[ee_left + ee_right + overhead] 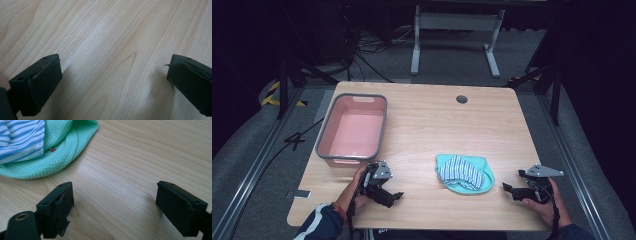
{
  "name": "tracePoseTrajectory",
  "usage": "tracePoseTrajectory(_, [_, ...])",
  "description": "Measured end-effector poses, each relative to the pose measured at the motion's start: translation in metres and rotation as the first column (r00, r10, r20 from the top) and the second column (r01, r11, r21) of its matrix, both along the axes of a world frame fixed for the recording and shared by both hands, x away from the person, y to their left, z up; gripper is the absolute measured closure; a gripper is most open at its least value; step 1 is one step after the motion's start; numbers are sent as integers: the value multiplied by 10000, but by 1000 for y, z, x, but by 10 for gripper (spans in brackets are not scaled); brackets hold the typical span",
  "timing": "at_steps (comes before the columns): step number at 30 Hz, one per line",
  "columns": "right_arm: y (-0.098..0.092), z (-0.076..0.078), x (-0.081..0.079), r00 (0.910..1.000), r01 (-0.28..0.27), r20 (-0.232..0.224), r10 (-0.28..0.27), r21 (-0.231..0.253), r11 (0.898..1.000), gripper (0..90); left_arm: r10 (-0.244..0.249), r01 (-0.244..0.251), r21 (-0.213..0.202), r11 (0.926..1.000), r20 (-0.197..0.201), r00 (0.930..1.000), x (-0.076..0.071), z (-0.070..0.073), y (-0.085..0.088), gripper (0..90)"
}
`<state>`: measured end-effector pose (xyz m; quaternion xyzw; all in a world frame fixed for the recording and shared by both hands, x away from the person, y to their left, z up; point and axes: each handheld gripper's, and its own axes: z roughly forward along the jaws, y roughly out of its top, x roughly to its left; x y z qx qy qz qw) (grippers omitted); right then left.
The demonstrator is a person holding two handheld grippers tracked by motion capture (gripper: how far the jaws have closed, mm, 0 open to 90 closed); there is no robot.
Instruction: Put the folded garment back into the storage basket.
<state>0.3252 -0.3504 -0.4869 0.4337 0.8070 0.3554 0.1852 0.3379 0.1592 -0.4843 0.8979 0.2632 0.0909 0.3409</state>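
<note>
A mint-green knitted cloth (pixel 464 185) lies on the wooden table right of centre, with a blue-and-white striped cloth (pixel 460 171) bundled on top of it. In the right gripper view the green cloth (pixel 62 145) and the striped cloth (pixel 20 140) fill the upper left. My right gripper (pixel 510 190) rests low at the table's front right, open, a short way right of the cloths; its jaws (pixel 112 207) stand wide over bare wood. My left gripper (pixel 396 197) sits at the front left, open, with only wood between its jaws (pixel 113 82).
A pink plastic basin with a grey rim (pixel 383 120) stands empty at the table's left. A round cable hole (pixel 461 99) is near the far edge. A metal stand (pixel 454 30) and cables are on the floor beyond the table.
</note>
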Motion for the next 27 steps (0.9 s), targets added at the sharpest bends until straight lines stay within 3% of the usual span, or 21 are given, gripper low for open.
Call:
tracePoseTrajectory(4, [0, 0, -2, 9999, 109, 11, -109, -31, 9999, 152, -232, 232, 4, 9997, 12, 9997, 2, 0, 1, 0])
tracePoseTrajectory(16, [0, 0, -1, 9999, 131, -41, -131, -34, 9999, 149, -276, 276, 4, 9996, 25, 9996, 2, 0, 1, 0])
tracePoseTrajectory(27, [0, 4, 2, 9993, -18, -385, 8, -268, 9996, 157, 103, -100, 220, 9997, -136, 9999, 1, 2, -3, 4])
